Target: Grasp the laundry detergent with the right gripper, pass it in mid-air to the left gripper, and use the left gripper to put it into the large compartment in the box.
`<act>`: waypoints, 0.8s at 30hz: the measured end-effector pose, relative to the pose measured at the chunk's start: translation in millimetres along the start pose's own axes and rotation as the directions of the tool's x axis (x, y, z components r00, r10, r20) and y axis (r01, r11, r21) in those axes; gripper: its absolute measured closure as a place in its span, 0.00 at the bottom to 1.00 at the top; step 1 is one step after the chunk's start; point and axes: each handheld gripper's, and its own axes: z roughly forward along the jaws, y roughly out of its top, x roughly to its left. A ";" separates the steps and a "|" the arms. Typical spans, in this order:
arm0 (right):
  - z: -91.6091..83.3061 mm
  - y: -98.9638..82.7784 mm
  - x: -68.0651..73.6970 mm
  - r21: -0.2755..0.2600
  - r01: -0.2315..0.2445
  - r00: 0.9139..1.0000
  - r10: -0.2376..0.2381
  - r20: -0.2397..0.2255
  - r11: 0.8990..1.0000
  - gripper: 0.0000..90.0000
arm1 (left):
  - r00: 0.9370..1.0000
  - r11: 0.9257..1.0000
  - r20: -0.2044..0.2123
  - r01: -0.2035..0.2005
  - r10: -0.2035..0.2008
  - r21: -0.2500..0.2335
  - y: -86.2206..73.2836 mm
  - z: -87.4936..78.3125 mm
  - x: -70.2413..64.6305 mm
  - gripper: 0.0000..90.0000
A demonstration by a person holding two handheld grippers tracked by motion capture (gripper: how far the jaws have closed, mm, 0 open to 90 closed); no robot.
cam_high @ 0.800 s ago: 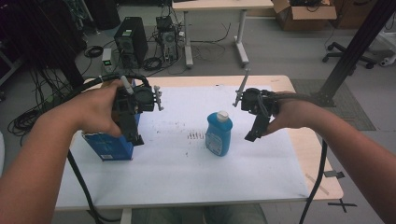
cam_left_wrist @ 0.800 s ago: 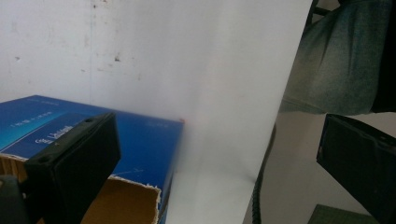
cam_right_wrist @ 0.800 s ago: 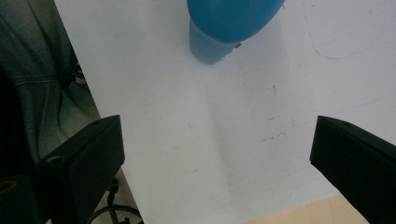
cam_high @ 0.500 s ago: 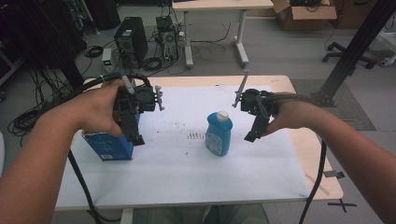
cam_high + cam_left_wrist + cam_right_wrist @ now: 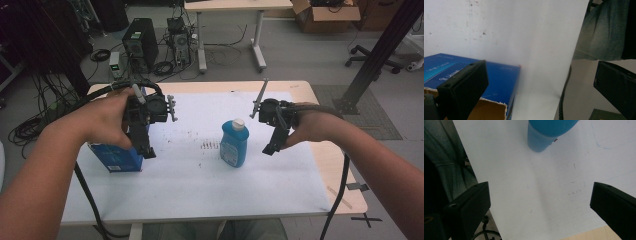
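A blue bottle (image 5: 234, 146) with a white cap stands upright near the middle of the white-covered table (image 5: 200, 185). A blue cardboard box (image 5: 117, 159) with an open top sits at the left. My left gripper (image 5: 146, 149) hangs just above the box's right end, jaws pointing down. In the left gripper view its jaws (image 5: 539, 85) stand wide open, with the box (image 5: 499, 75) under the left one and nothing between them. My right gripper (image 5: 270, 148) hovers right of the bottle, apart from it. Its jaws (image 5: 540, 207) are open over bare sheet, the bottle (image 5: 549, 132) beyond them.
Bare wood shows along the table's right edge (image 5: 335, 170). Computer towers (image 5: 136, 42) and cables lie on the floor behind, with another table (image 5: 230, 7), a cardboard box (image 5: 325, 10), a chair (image 5: 380, 52) and a black slanted post (image 5: 380, 55).
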 end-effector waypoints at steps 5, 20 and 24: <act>3.0 -2.7 3.1 -0.007 -0.010 1.000 0.010 -0.001 1.000 0.03 | 1.000 1.000 0.000 -0.003 0.003 0.001 0.0 1.4 -2.1 0.00; 18.0 -12.4 8.1 -0.036 -0.037 0.999 0.037 -0.012 0.999 0.04 | 1.000 1.000 0.005 -0.015 0.015 0.000 1.6 9.9 -4.1 0.00; 22.7 -12.2 9.0 -0.046 -0.040 0.999 0.039 -0.018 0.998 0.04 | 1.000 1.000 0.009 -0.014 0.014 -0.001 0.5 11.7 -4.6 0.00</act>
